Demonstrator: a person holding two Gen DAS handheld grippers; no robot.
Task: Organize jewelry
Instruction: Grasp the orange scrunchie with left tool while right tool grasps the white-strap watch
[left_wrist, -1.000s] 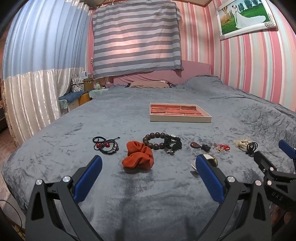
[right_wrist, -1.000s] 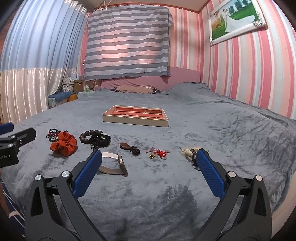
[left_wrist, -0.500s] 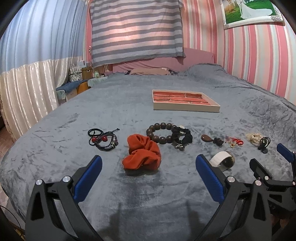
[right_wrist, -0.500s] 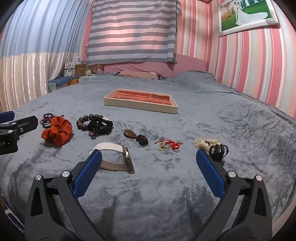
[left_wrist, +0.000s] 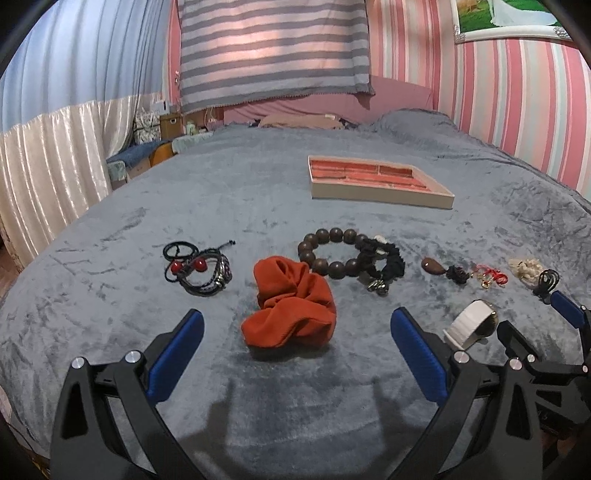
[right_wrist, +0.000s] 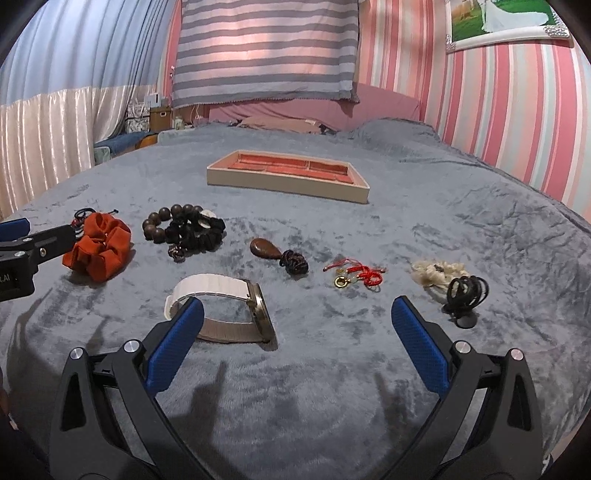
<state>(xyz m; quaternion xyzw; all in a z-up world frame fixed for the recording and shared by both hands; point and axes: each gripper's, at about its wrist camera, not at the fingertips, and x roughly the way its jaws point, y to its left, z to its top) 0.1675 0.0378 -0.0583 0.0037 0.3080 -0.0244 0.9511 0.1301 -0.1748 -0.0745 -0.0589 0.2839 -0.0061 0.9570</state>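
Jewelry lies in a row on the grey bedspread. An orange scrunchie (left_wrist: 291, 299) sits straight ahead of my open left gripper (left_wrist: 295, 332), between its blue pads. Black cords with red beads (left_wrist: 197, 271) lie to its left, a dark bead bracelet (left_wrist: 328, 251) and a black scrunchie (left_wrist: 384, 262) behind it. My right gripper (right_wrist: 297, 326) is open, with a white-strapped watch (right_wrist: 221, 308) just ahead of its left pad. A brown pendant (right_wrist: 267, 248), a red cord charm (right_wrist: 356, 275), a cream scrunchie (right_wrist: 434, 275) and black hair ties (right_wrist: 465, 291) lie farther right. The beige tray (right_wrist: 288, 182) with red lining stands beyond.
The bed runs back to a pink headboard (right_wrist: 314, 107) and pillow. White and blue curtains (left_wrist: 55, 147) and a cluttered bedside stand are on the left. Striped pink wall (right_wrist: 517, 103) closes the right side. The left gripper (right_wrist: 22, 251) shows at the right wrist view's left edge.
Both grippers have moved forward and lower toward the bedspread. The scrunchie and the watch now sit closer to the pads. Both stay open; nothing on the bed has shifted.
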